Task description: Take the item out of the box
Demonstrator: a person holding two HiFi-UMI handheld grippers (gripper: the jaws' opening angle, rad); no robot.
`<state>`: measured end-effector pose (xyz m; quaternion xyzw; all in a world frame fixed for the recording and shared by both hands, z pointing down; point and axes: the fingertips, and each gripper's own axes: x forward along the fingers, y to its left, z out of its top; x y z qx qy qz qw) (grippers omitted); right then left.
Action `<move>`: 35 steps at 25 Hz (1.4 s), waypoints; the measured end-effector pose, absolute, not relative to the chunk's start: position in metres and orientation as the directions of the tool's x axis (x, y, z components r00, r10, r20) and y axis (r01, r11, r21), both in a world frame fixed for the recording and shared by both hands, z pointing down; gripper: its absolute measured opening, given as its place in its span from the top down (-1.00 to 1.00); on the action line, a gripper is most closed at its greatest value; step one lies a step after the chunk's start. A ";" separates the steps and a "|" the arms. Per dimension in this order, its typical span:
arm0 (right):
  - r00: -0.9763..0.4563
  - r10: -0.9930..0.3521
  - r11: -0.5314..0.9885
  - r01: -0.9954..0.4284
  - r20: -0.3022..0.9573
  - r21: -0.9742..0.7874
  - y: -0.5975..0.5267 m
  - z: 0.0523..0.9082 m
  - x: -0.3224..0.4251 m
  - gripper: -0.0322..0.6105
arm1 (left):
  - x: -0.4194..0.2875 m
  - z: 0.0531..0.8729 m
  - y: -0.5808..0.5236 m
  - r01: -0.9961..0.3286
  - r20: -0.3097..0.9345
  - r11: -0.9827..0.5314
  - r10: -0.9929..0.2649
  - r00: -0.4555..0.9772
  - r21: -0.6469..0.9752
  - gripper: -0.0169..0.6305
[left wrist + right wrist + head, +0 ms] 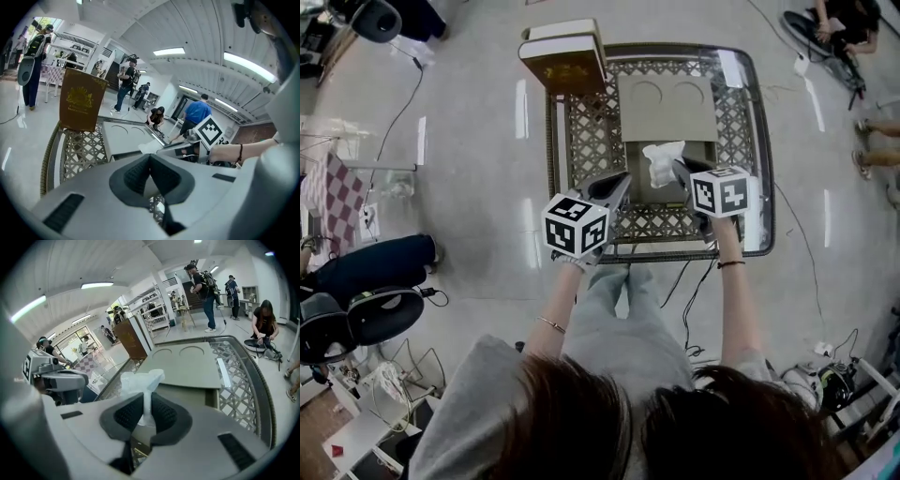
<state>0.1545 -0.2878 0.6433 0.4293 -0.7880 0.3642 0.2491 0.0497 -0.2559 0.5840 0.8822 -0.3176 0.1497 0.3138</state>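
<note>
My right tool (146,405) is nearly closed, its pads pinching the thin neck of the white plastic-wrapped item (138,380), so the grasp looks made. The item's crumpled top stands above the open box (667,105) on the lattice bench (757,141), while its lower part, as far as I can tell, sits down inside. My left tool (150,161) has its jaws together on nothing, tip beside the box's near-left edge, so I judge 1 step done and 1 left: lifting the item clear of the box.
</note>
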 end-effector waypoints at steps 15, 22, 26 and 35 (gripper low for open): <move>-0.511 -0.690 0.366 -0.857 0.512 -0.363 -0.285 0.534 0.167 0.69 | 0.055 0.510 -0.258 -0.599 0.354 -0.698 -0.486 0.799 0.392 0.90; -0.499 -0.766 0.372 -0.858 0.405 -0.354 -0.283 0.486 0.171 0.69 | 0.056 0.470 -0.265 -0.581 0.284 -0.735 -0.507 0.814 0.349 0.90; -0.493 -0.793 0.376 -0.859 0.359 -0.349 -0.280 0.465 0.175 0.69 | 0.054 0.453 -0.267 -0.586 0.265 -0.742 -0.524 0.810 0.324 0.90; -0.492 -0.833 0.391 -0.847 0.253 -0.359 -0.269 0.417 0.183 0.69 | 0.051 0.414 -0.270 -0.572 0.198 -0.776 -0.536 0.821 0.267 0.90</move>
